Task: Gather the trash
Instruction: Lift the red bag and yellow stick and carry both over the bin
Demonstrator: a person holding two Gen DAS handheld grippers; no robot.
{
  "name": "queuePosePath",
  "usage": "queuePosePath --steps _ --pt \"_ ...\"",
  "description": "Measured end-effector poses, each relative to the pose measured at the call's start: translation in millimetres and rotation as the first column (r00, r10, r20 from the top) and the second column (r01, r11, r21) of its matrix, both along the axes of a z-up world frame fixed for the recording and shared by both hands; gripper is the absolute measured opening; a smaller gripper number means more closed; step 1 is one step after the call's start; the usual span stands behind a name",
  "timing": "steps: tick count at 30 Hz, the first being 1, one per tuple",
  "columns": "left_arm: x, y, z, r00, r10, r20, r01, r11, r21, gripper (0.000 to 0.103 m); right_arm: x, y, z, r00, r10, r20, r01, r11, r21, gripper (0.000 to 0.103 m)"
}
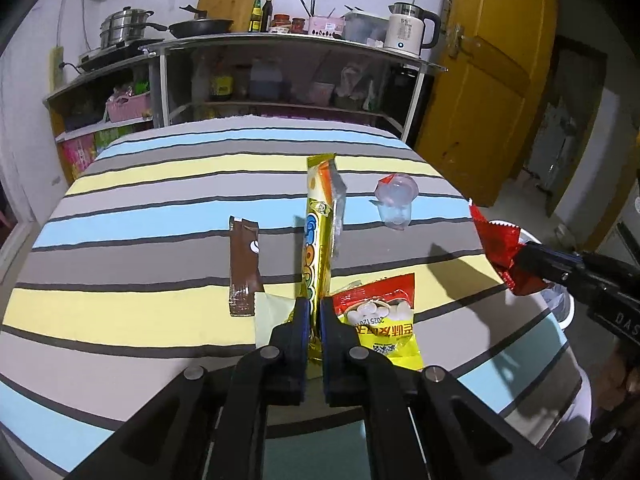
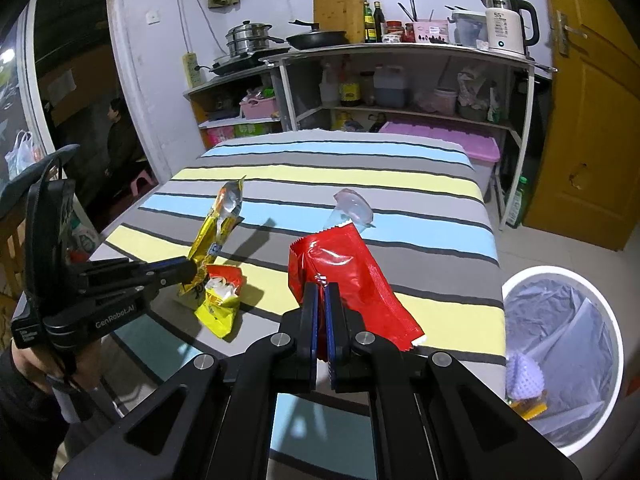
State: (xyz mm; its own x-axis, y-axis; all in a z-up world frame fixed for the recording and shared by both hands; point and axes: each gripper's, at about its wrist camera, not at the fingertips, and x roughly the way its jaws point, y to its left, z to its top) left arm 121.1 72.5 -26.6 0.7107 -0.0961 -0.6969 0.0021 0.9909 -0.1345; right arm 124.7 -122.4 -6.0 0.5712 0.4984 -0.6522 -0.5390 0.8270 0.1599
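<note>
Both grippers are loaded. The left gripper (image 1: 315, 312) has its fingers (image 1: 301, 320) pinched tight on the lower end of a long yellow snack wrapper (image 1: 319, 236), whose long axis rises straight up and away from the fingers, its torn silver-lined top hanging free above the striped tabletop (image 1: 160, 208). The right gripper (image 2: 321, 300) has its fingers (image 2: 310, 312) clamped on a red wrapper (image 2: 344, 268), gripped near the middle of one long edge, so the wrapper slants from upper left down to lower right across the fingers and clear of the tabletop.

The relation that matters now is the bin. The white trash bin (image 2: 616, 340), lined with a clear bag and already holding some purple and yellow scraps, stands on the floor just beyond the right edge of the tabletop, to the right of and below the right gripper. That gripper is plainly the nearer one; a swing rightward and down would likely put the red wrapper over the opening. The left gripper would have to cross the whole tabletop, past the right one, to drop its yellow wrapper.

Still lying on the tabletop: a brown sachet (image 1: 243, 268) left of the left fingers, a red-and-yellow snack bag (image 1: 382, 320) just right of them, and a clear jelly cup (image 1: 394, 202) on its side farther back
</note>
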Motion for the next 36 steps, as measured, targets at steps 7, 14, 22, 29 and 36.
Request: queuePosePath --steps 7,14,22,29,36 --pt "-1.8 -8.6 4.4 1.0 -0.011 0.025 0.01 0.999 0.041 0.003 2.2 -5.5 -0.2 1.0 -0.007 -0.001 0.007 1.0 0.004 0.003" --pt "-11.0 -8.7 31.2 0.995 0.007 0.101 -0.012 0.999 0.049 0.003 2.6 -14.9 6.3 1.0 -0.024 0.014 0.024 1.0 0.019 0.003" --pt "-5.5 -32.9 58.9 0.987 -0.055 0.152 0.05 0.998 0.039 0.003 3.2 -35.2 15.0 0.997 -0.069 0.034 0.068 0.997 0.031 0.004" --pt "9.9 -75.0 67.8 0.976 -0.137 0.169 0.136 0.991 0.017 0.003 1.8 -65.0 18.9 0.989 -0.138 0.047 0.136 0.99 0.029 0.004" --pt "27.3 -124.7 66.2 0.958 -0.235 0.165 0.238 0.971 0.0 0.003 2.2 -106.6 20.7 0.971 -0.232 0.051 0.231 0.973 0.028 0.004"
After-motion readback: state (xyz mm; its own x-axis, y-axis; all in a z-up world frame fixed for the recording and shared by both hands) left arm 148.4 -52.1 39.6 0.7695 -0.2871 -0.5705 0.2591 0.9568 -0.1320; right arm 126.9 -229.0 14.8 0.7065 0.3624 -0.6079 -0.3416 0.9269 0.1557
